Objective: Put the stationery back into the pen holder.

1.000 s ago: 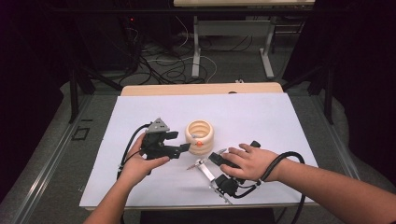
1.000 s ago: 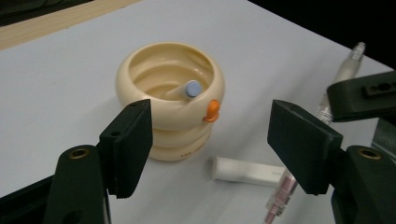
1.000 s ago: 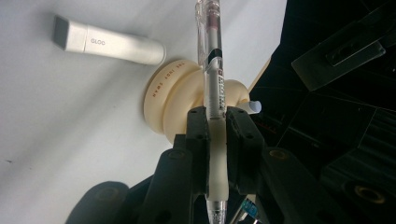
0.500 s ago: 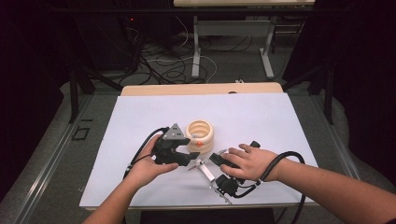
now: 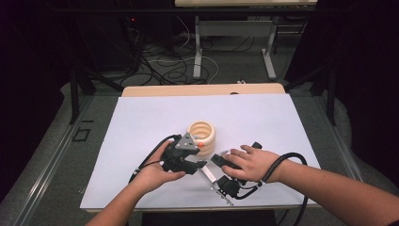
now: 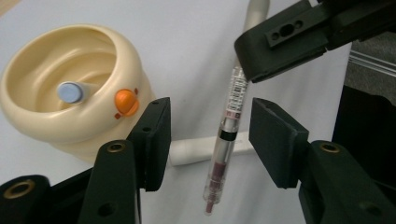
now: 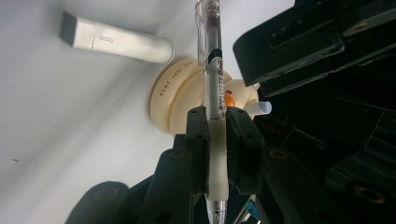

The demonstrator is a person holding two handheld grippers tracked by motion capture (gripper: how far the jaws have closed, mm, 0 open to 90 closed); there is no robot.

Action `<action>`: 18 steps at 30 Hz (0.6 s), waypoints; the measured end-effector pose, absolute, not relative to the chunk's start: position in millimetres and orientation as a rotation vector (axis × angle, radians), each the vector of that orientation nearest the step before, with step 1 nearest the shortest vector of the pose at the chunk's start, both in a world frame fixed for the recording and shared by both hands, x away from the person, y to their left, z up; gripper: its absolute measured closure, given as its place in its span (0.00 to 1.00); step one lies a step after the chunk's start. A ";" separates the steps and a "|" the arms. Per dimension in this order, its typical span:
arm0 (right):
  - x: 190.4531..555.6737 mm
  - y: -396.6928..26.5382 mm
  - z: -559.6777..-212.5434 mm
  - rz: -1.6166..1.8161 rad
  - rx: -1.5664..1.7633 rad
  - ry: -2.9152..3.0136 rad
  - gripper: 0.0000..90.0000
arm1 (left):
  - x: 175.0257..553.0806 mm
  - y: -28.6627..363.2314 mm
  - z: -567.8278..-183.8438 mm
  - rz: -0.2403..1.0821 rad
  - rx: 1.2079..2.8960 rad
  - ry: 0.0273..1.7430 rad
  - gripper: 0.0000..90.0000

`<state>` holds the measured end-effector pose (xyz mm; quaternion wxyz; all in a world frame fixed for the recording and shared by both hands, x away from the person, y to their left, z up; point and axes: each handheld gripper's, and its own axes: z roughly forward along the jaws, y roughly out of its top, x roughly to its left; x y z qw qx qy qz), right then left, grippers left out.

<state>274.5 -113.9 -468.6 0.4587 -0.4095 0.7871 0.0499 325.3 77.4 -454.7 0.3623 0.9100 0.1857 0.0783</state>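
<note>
A clear pen point(image 7: 210, 60) with a cream grip stands between the jaws of my right gripper point(image 7: 217, 121), which is shut on that grip. My left gripper point(image 6: 210, 121) has come up to the pen point(image 6: 229, 121). Its jaws have just been closing and stand on either side of the barrel, but the pads do not touch it. In the high view the left gripper point(image 5: 200, 165) meets the right gripper point(image 5: 217, 160) just in front of a cream duck-shaped holder point(image 5: 201, 134). The holder point(image 6: 84, 135) has an orange beak and a blue-capped stick inside.
A white glue stick point(image 7: 116, 39) lies flat on the white mat point(image 5: 141, 122), beside the holder point(image 7: 175, 100) and behind the pen. The mat covers a wooden table point(image 5: 202, 89). Cables and table legs crowd the dark floor beyond.
My left gripper has moved right, from beside the holder to the front of it and up to the pen, and its jaws have narrowed. The right hand has kept still.
</note>
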 end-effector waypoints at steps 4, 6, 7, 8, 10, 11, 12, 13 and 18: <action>274.8 -113.0 -469.0 0.128 -1.010 1.937 0.89 | 323.8 71.9 -456.2 0.193 2.370 0.468 0.60; 273.9 -114.0 -470.4 0.137 -0.980 1.952 0.89 | 324.1 69.1 -456.9 0.200 2.393 0.459 0.63; 274.0 -113.5 -470.0 0.127 -0.986 1.950 0.89 | 324.1 67.5 -457.8 0.196 2.394 0.456 0.64; 273.8 -112.8 -469.9 0.125 -0.995 1.946 0.89 | 323.7 65.8 -458.8 0.200 2.391 0.457 0.65; 273.3 -112.9 -470.7 0.120 -0.986 1.955 0.89 | 324.0 63.6 -458.8 0.187 2.409 0.451 0.68; 273.6 -112.5 -471.0 0.127 -0.991 1.952 0.89 | 323.9 62.3 -459.1 0.186 2.416 0.447 0.69; 273.6 -112.5 -471.0 0.127 -0.991 1.952 0.89 | 323.5 60.7 -460.4 0.199 2.417 0.451 0.69; 274.1 -111.7 -471.3 0.138 -0.998 1.949 0.89 | 324.0 59.8 -460.3 0.188 2.431 0.443 0.71; 274.3 -110.1 -471.9 0.136 -1.021 1.939 0.89 | 322.6 53.1 -462.9 0.212 2.472 0.418 0.77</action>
